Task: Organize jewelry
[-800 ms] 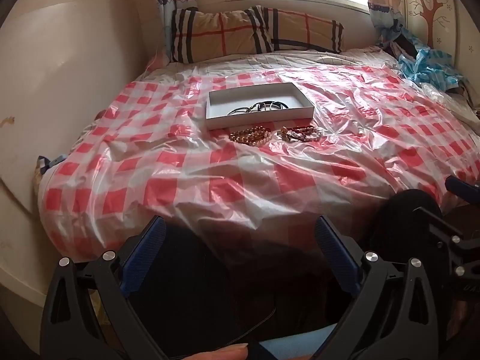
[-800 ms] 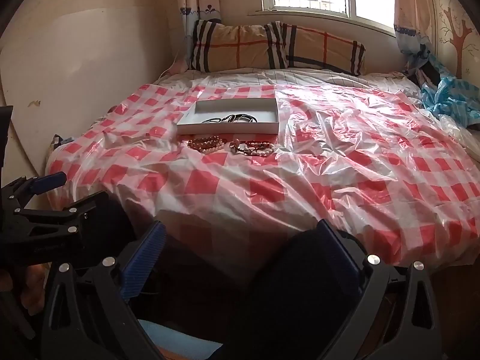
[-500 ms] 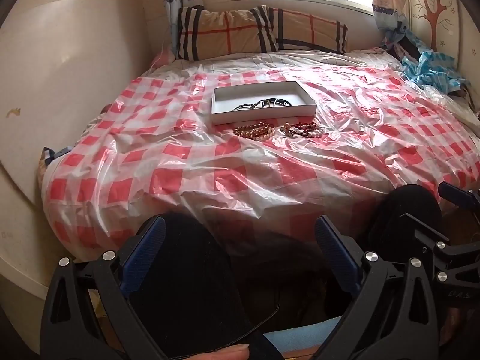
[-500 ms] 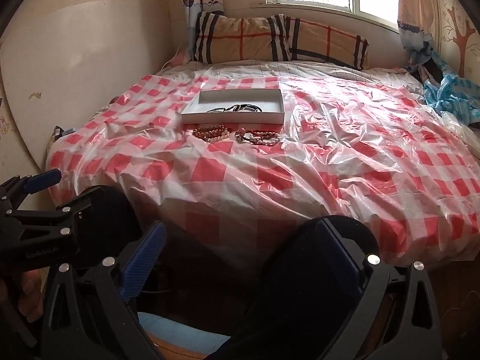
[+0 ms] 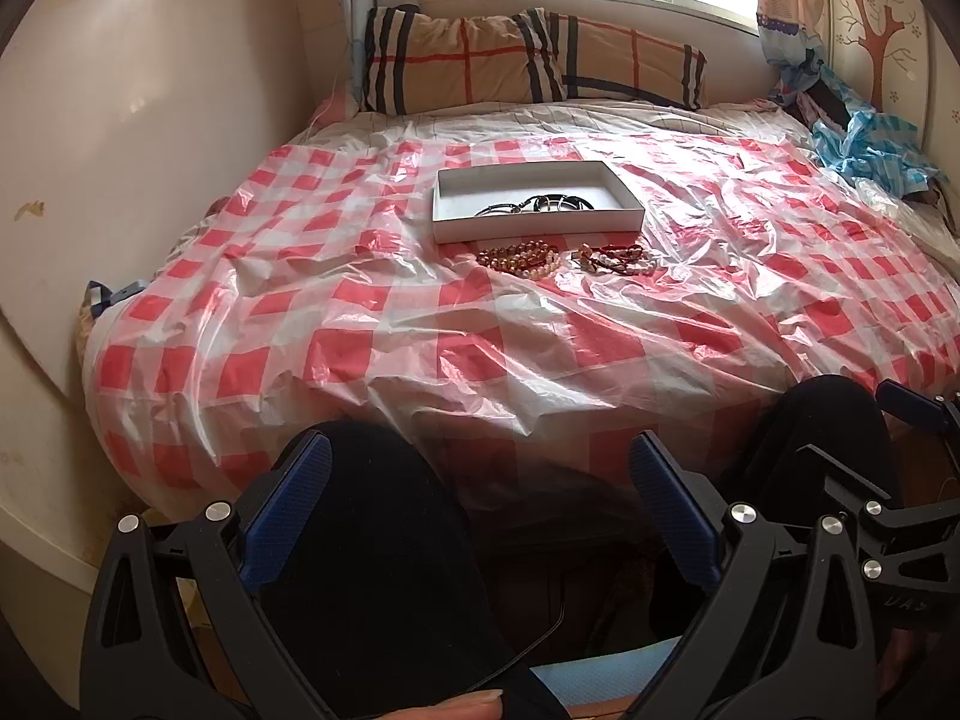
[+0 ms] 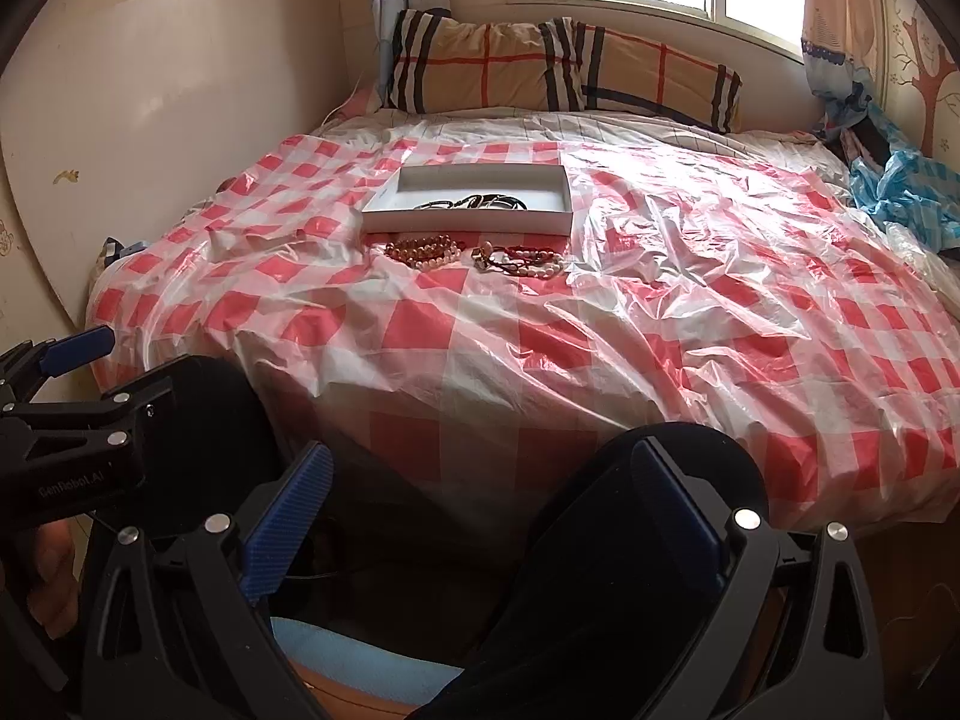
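A shallow white box (image 5: 624,217) (image 6: 384,219) sits mid-bed and holds dark bangles (image 5: 543,204) (image 6: 474,201). In front of it lie an amber bead bracelet (image 5: 521,257) (image 6: 423,252) and, to its right, a red-and-white bead bracelet (image 5: 618,258) (image 6: 521,259). My left gripper (image 5: 480,498) is open and empty, low at the bed's near edge above the person's knee. My right gripper (image 6: 480,498) is open and empty, equally far back. Each gripper shows at the edge of the other's view.
The bed wears a crinkled red-and-white checked plastic sheet (image 5: 420,324) (image 6: 690,312). Plaid pillows (image 5: 528,60) (image 6: 558,66) lie under the window. Blue clothes (image 5: 864,138) (image 6: 906,192) are heaped at the far right. A wall runs along the left.
Both views have tilted upward and drawn slightly nearer the bed, so the box and bracelets sit a little lower and larger. Both grippers have stayed open.
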The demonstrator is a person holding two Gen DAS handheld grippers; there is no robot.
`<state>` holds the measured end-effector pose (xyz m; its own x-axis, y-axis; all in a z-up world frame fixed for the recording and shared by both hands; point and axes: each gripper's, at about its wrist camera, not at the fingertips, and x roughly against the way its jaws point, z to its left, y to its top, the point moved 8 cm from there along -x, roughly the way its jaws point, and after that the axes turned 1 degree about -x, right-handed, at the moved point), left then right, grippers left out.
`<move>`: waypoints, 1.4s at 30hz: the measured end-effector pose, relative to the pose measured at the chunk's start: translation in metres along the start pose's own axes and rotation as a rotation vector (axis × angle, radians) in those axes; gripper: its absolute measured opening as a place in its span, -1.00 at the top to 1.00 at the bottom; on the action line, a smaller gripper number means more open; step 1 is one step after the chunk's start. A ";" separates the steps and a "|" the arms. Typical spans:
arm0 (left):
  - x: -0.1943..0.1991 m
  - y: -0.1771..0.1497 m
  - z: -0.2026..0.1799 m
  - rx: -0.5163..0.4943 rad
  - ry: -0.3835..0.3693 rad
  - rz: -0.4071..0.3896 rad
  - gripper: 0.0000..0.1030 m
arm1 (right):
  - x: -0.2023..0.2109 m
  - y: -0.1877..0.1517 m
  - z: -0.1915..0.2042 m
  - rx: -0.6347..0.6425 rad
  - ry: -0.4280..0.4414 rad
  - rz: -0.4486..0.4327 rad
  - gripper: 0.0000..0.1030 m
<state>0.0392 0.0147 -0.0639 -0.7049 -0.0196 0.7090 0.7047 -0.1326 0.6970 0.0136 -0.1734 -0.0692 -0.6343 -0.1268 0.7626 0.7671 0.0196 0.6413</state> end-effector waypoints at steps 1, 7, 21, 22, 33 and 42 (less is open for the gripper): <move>0.000 0.000 0.000 -0.001 0.000 0.001 -0.85 | 0.000 0.000 0.000 0.001 -0.001 0.001 -0.86; -0.002 -0.001 0.001 0.001 0.001 0.001 -0.85 | -0.003 -0.003 -0.002 0.004 -0.001 -0.003 -0.86; -0.024 -0.001 0.014 0.053 0.026 0.034 -0.85 | -0.023 0.010 -0.011 0.031 -0.070 0.068 -0.86; -0.025 -0.001 0.013 0.052 0.028 0.036 -0.85 | -0.024 0.010 -0.011 0.032 -0.070 0.069 -0.86; -0.037 0.000 0.006 0.046 0.005 0.064 -0.85 | -0.032 0.015 -0.016 0.025 -0.067 0.073 -0.86; -0.042 0.000 0.001 0.044 -0.021 0.076 -0.85 | -0.036 0.017 -0.019 0.025 -0.066 0.071 -0.86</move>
<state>0.0696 0.0167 -0.0935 -0.6478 -0.0068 0.7617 0.7592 -0.0876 0.6449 0.0509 -0.1877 -0.0872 -0.5838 -0.0582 0.8098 0.8083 0.0514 0.5865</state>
